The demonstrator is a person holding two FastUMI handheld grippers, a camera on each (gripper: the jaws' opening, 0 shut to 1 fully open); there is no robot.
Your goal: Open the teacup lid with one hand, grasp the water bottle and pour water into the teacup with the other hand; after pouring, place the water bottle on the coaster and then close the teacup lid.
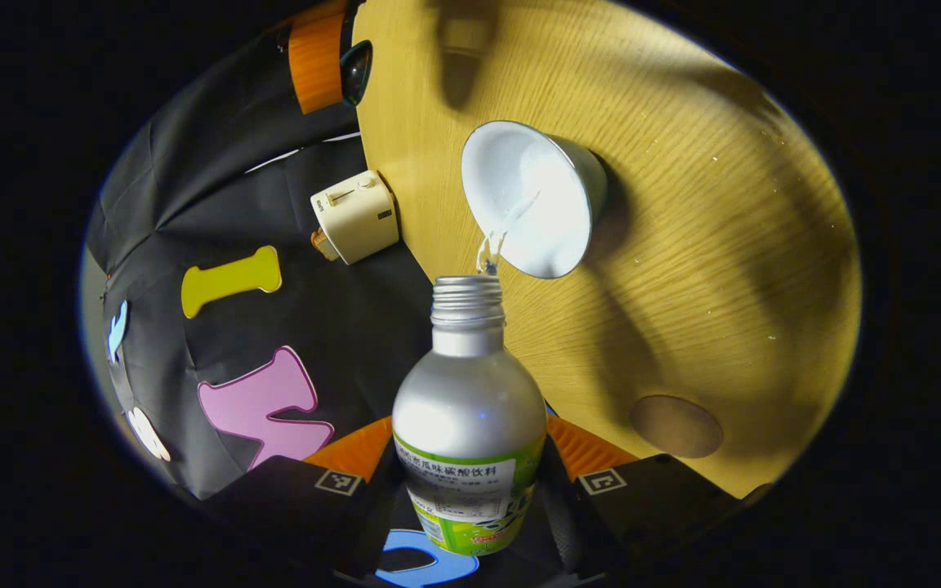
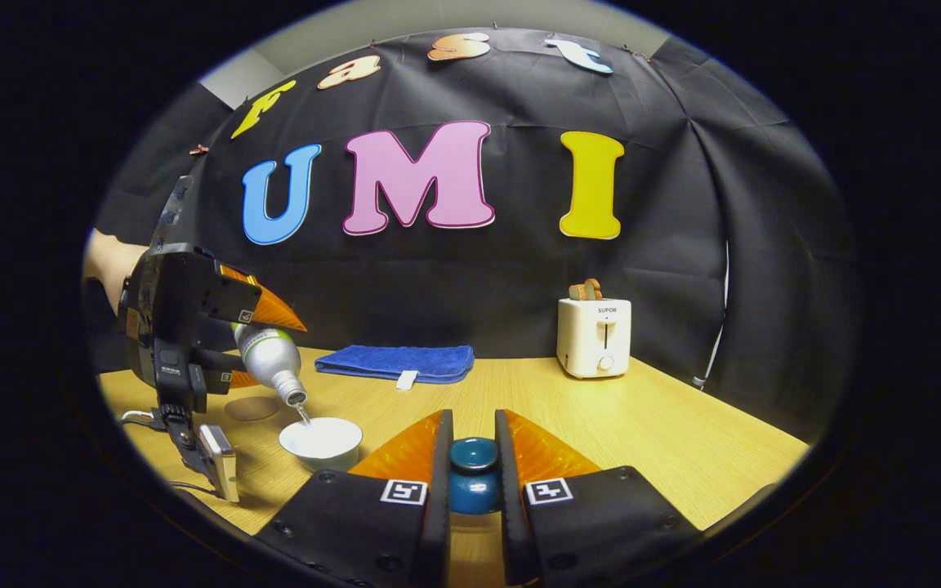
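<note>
A: Start with the biggest thing. What is it?

B: The table (image 2: 642, 425), a pale wood top with fine grain lines. On it, at the back, lies a folded blue towel (image 2: 395, 362), soft and nubby, and to its right stands a cream toaster (image 2: 595, 336), boxy with rounded corners, something brown sticking out of its top.

A: And the grippers?

B: The left gripper (image 2: 262, 347) is clenched on the bottle (image 1: 469, 425), both fingers pressed on its labelled lower body. The bottle is smooth silvery metal with a rounded shoulder and a threaded open neck, tilted mouth-down over the teacup (image 1: 534, 198).

A: Is water coming out?

B: Yes, a thin clear stream (image 1: 490, 249) runs from the neck into the cup. The cup is white, glossy, flaring wide at the rim, standing on the table.

A: The right gripper?

B: The right gripper (image 2: 474, 474) grasps the lid (image 2: 473, 475), a dark teal glazed piece with a round knob, squeezed between its two fingers above the table, right of the cup.

A: The coaster?

B: The coaster (image 1: 676, 425) is a flat brown disc, matte like cork, lying bare near the cup.
</note>
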